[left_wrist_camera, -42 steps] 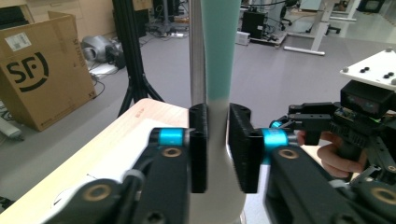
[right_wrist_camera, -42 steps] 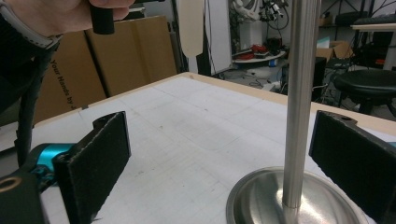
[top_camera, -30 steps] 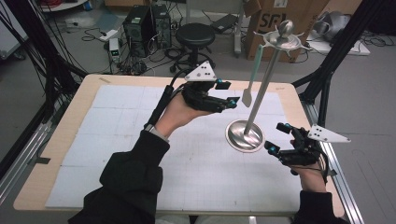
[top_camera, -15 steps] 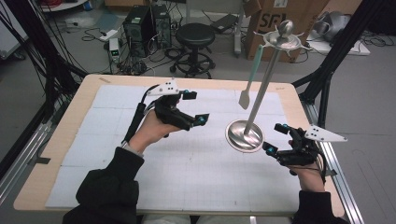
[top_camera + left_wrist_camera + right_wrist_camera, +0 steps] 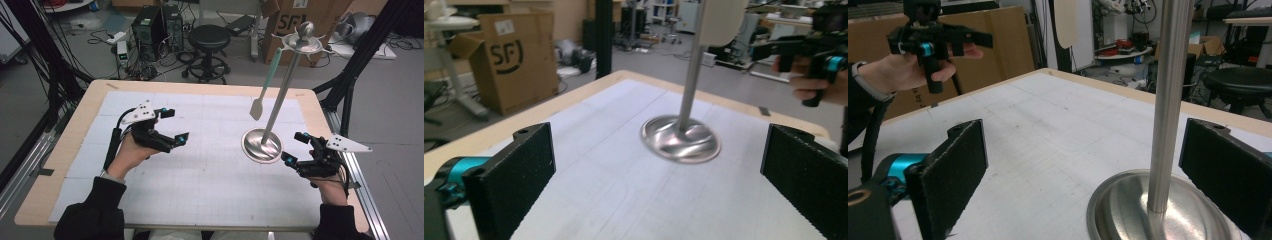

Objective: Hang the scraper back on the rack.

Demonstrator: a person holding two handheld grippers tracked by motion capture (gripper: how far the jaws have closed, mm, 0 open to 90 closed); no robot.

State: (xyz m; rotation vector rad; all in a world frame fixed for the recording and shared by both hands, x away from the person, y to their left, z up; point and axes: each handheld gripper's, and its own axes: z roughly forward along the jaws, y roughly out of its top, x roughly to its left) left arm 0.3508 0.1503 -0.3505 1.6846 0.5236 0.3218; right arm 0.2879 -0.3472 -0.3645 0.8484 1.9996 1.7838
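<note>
Right gripper (image 5: 298, 148) sitting at the near right of the table (image 5: 75, 115), jaws spread wide, gripping nothing. In the right gripper view (image 5: 1083, 175), black pads standing well apart with the stand's pole (image 5: 1168, 100) rising just inside the right-hand pad, not touching either. Round steel base (image 5: 261, 145) lying just beyond the jaw tips, near but apart. Pole leaning up and away toward a disc-shaped top with hooks (image 5: 302, 44) and a ball finial. Pale spatula (image 5: 263, 87) with a light green handle hanging from the top on the far side from the right gripper, blade down, clear of the table.

Left gripper (image 5: 170, 125) held raised over the left half of the white gridded mat (image 5: 200, 190), jaws also spread wide, empty. In the left gripper view (image 5: 654, 165), both pads framing the view, the stand's base (image 5: 680, 138) lying well ahead, roughly between them but far off, blurred. Hand (image 5: 127, 155) wrapping the grip, dark sleeve (image 5: 90, 215) trailing back toward the near edge. Right gripper appearing beyond the stand at the upper right of that view.

Farther out, past the far edge: cardboard box (image 5: 290, 25), black stool (image 5: 209, 37), computer towers (image 5: 160, 25) and loose cables on the floor.
</note>
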